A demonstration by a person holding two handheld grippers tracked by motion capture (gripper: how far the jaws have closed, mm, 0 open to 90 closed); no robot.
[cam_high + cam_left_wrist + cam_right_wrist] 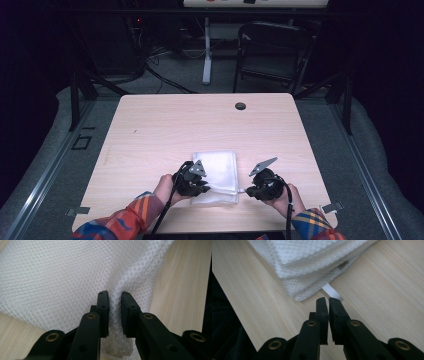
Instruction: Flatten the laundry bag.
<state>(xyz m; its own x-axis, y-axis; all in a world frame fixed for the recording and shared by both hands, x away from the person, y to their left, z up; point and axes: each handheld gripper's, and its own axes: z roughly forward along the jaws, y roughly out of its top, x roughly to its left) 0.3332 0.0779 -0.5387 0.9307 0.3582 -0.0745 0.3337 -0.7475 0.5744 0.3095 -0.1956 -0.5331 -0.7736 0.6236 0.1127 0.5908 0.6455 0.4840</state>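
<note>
A person's left hand (164,189) is holding the left gripper (200,189) at the near left corner of a folded white mesh cloth (218,172), which is lying on the near middle of the wooden table (150,130). In the left gripper view its jaws are pinching a bunched fold of that cloth (62,277) between the pads. Further right, the right gripper (248,190) is sitting just beside the cloth's near right corner. In the right gripper view its jaws are clenched together just short of a small white tag (332,291) that is sticking out from under the cloth's stacked layers (307,262); whether they are catching the tag's end, I cannot tell.
</note>
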